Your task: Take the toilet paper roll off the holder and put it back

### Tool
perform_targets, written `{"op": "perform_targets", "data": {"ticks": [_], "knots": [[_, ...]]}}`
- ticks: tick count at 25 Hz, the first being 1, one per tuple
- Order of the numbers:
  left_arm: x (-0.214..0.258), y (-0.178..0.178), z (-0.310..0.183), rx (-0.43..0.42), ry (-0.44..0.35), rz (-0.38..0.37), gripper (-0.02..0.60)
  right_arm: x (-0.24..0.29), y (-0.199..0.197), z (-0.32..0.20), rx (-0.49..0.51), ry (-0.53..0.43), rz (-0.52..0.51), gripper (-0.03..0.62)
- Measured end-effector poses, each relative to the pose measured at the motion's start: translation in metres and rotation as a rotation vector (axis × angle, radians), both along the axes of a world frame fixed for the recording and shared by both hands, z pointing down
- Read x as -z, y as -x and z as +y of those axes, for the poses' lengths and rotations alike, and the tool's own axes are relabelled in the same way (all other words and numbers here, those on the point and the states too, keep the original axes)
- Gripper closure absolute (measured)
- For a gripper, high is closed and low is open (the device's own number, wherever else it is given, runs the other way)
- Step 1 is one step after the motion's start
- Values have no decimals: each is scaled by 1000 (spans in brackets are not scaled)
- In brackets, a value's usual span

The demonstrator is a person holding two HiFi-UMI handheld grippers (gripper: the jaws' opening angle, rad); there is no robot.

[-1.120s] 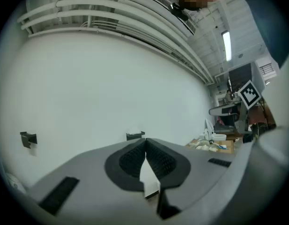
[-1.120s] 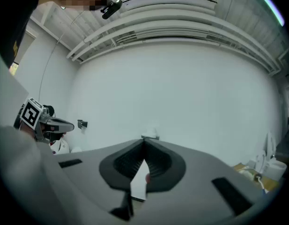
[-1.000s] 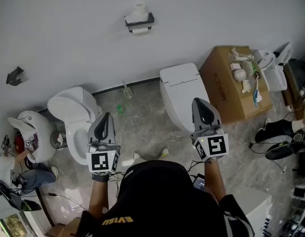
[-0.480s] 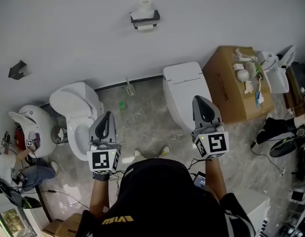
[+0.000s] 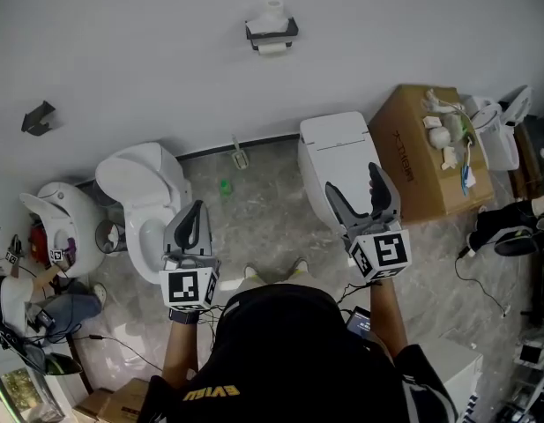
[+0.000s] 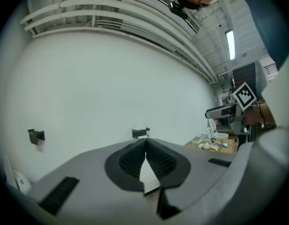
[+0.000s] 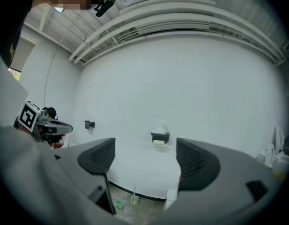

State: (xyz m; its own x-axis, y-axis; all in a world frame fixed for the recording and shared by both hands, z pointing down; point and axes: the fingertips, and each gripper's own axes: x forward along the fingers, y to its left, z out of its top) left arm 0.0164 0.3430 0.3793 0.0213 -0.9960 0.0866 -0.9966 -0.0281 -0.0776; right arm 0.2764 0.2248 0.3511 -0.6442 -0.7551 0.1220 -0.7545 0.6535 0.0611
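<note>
A white toilet paper roll (image 5: 272, 9) stands on top of a black wall holder (image 5: 272, 32), high on the white wall, with a strip of paper under it. Both grippers are far from it, held low in front of the person. My left gripper (image 5: 195, 211) is shut with nothing in it; in the left gripper view its pads (image 6: 145, 142) meet, and the holder (image 6: 140, 132) shows just above them. My right gripper (image 5: 353, 181) is opening, its jaws wide apart and nothing between them. The right gripper view frames the holder (image 7: 160, 137) and the roll (image 7: 160, 128) between its fingers (image 7: 102, 156).
Below the wall stand a white toilet with its lid up (image 5: 135, 183) and a closed smart toilet (image 5: 335, 152). A cardboard box (image 5: 411, 161) with small items sits to the right. A second black holder (image 5: 38, 117) is on the left wall. Cables and a seated person (image 5: 25, 302) are at the edges.
The right gripper's jaws have gone from shut to wide apart. The left gripper stays shut. The head view has shifted a little, so the holder sits further right in it.
</note>
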Motion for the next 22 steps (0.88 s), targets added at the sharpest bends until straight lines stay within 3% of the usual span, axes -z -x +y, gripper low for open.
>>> {"op": "perform_targets", "data": {"ticks": [4,15,22], "knots": [[-5,18,10,-2,9,10,569,3,18,1,-25,1,-9,134],[-39,89,44,4,47,74,569,4,69,20,-70,13,23,128],[-45,98,22,-21,41,98,569,0,74,7,-100,13,59,128]]}}
